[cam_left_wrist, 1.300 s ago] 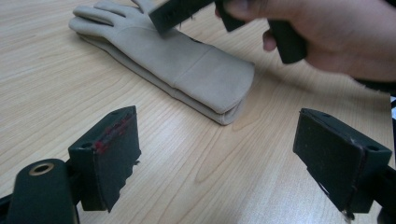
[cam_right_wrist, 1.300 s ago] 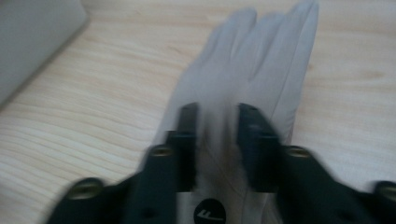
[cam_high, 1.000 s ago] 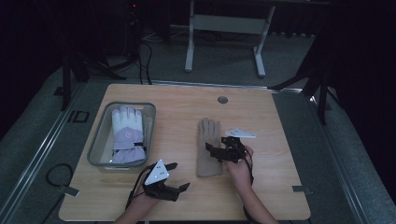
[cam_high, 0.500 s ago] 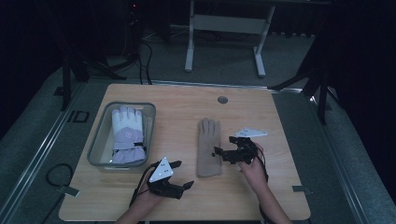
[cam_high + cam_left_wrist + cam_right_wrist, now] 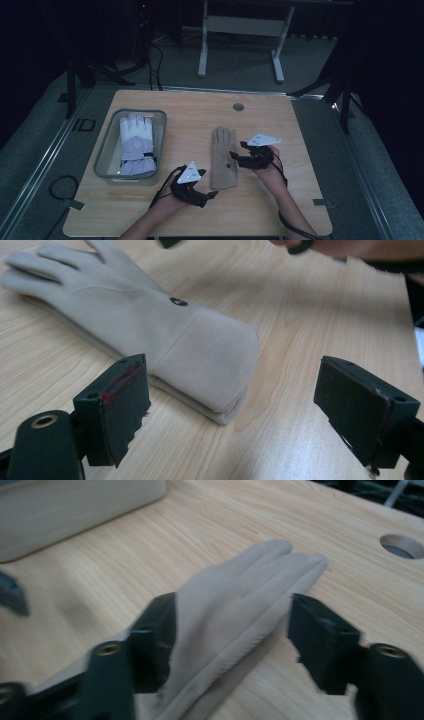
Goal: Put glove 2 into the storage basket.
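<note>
- Beige suede-like fabric makes up the flat tan glove (image 5: pixel 223 158), which lies near the middle of the pale wooden table (image 5: pixel 300 130), fingers pointing far, cuff near.
- The left gripper (image 5: pixel 200 196) sits just near-left of the cuff; in its own view the jaws stand wide apart with nothing between them, the folded cuff edge ahead.
- The right gripper (image 5: pixel 239 159) comes in from the right at the glove's middle; its jaws are spread, bracketing the finger end (image 5: pixel 260 575) without visibly pinching it.
- The step in hand looks like taking hold of the glove: the cloth is soft and limp, so pinching cuff and fingers together should keep it from sagging.
- A white and lilac padded glove (image 5: pixel 136 145) fills the clear, round-cornered plastic bin (image 5: pixel 105 150) at the left.
</note>
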A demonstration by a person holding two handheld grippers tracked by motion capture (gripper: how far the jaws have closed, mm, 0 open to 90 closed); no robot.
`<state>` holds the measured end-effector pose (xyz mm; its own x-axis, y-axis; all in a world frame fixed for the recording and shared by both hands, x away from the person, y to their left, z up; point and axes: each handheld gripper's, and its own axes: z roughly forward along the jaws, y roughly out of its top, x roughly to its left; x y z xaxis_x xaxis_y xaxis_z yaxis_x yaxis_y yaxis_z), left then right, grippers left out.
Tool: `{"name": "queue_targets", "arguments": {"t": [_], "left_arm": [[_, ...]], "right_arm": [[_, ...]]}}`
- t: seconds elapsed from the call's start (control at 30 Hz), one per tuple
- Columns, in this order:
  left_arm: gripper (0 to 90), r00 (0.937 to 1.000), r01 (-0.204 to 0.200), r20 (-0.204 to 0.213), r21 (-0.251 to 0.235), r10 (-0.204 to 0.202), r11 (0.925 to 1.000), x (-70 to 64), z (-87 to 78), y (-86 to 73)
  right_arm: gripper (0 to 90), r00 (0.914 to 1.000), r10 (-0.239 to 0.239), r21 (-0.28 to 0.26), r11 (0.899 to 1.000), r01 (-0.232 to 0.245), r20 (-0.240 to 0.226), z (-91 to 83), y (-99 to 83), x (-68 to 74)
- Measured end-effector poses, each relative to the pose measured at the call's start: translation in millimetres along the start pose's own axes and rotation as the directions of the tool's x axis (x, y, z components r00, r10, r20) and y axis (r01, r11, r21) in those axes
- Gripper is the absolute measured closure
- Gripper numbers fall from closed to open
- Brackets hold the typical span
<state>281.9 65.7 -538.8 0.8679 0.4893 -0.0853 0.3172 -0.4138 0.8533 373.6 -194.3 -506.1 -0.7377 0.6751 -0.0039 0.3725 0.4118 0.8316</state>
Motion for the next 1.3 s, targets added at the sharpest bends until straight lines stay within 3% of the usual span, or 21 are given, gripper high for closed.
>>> {"name": "queue_targets", "arguments": {"t": [0.07, 0.17, 0.23, 0.33, 0.43, 0.57, 0.73, 0.77, 0.8, 0.87, 0.9, 0.97, 1.1, 1.2, 1.3], "left_arm": [[14.7, 0.9998, 0.000, 0.019, 0.014, -0.001, 0.9999, 0.4, 4.6, 1.8], [15.4, 0.9997, -0.025, 0.004, 0.034, 0.025, 0.9991, 0.5, 12.0, 5.2], [16.3, 0.9993, -0.036, 0.005, 0.039, 0.036, 0.9986, 0.6, 15.2, 8.1], [18.3, 0.9987, -0.051, 0.001, 0.048, 0.051, 0.9975, 0.4, 20.0, 12.8], [20.2, 0.9977, -0.068, 0.004, 0.087, 0.068, 0.9938, 1.7, 27.7, 16.6], [23.8, 0.9971, -0.076, 0.006, 0.140, 0.076, 0.9873, 3.7, 35.8, 16.6], [30.0, 0.9989, -0.046, 0.008, 0.167, 0.046, 0.9849, 5.9, 42.3, 14.2], [30.0, 0.9989, -0.046, 0.008, 0.167, 0.046, 0.9849, 5.9, 42.3, 14.2], [30.9, 0.9987, -0.051, 0.004, 0.176, 0.051, 0.9830, 5.9, 43.5, 13.9], [30.9, 0.9980, -0.061, -0.001, 0.193, 0.063, 0.9793, 6.0, 45.5, 13.7], [32.0, 0.9977, -0.065, -0.008, 0.202, 0.068, 0.9773, 5.8, 46.2, 14.0], [32.7, 0.9984, -0.054, -0.009, 0.202, 0.057, 0.9780, 4.9, 47.2, 14.3], [35.4, 0.9991, -0.029, -0.024, 0.209, 0.035, 0.9775, 4.4, 48.2, 14.1], [38.3, 0.9972, -0.050, -0.043, 0.217, 0.061, 0.9750, 2.5, 49.2, 13.7], [47.2, 0.9874, -0.107, -0.089, 0.240, 0.131, 0.9650, -0.8, 50.2, 14.1]], "right_arm": [[42.7, 0.9997, 0.025, 0.011, 1.000, -0.025, 0.000, 6.5, 1.3, -5.1], [42.6, 0.9995, 0.014, 0.018, 1.000, -0.015, 0.030, 16.2, 1.8, -8.4], [42.5, 0.9988, 0.037, 0.017, 0.999, -0.037, 0.031, 24.0, 2.1, -14.0], [38.8, 0.9975, 0.069, 0.020, 0.997, -0.069, 0.016, 34.1, 2.1, -19.9], [36.6, 0.9944, 0.104, 0.052, 0.993, -0.105, 0.019, 42.4, 0.0, -24.6], [36.5, 0.9861, 0.166, 0.082, 0.983, -0.166, 0.002, 52.4, -6.0, -29.6], [42.3, 0.9830, 0.183, 0.129, 0.975, -0.178, -0.021, 61.7, -11.0, -31.0], [42.3, 0.9830, 0.183, 0.129, 0.975, -0.178, -0.021, 61.7, -11.0, -31.0], [50.5, 0.9841, 0.173, 0.147, 0.975, -0.166, -0.039, 63.1, -10.4, -30.1], [50.5, 0.9841, 0.173, 0.147, 0.975, -0.166, -0.039, 63.1, -10.4, -30.1], [59.2, 0.9833, 0.174, 0.165, 0.973, -0.164, -0.053, 63.1, -9.1, -28.6], [68.1, 0.9840, 0.169, 0.175, 0.972, -0.156, -0.057, 62.3, -9.0, -27.2], [76.5, 0.9949, 0.100, 0.181, 0.979, -0.096, -0.014, 59.8, -6.9, -17.4], [77.5, 0.9965, 0.082, 0.164, 0.983, -0.083, 0.010, 59.4, -8.2, -12.5], [78.1, 0.9961, 0.087, 0.158, 0.983, -0.089, 0.017, 58.9, -8.7, -11.5]]}}
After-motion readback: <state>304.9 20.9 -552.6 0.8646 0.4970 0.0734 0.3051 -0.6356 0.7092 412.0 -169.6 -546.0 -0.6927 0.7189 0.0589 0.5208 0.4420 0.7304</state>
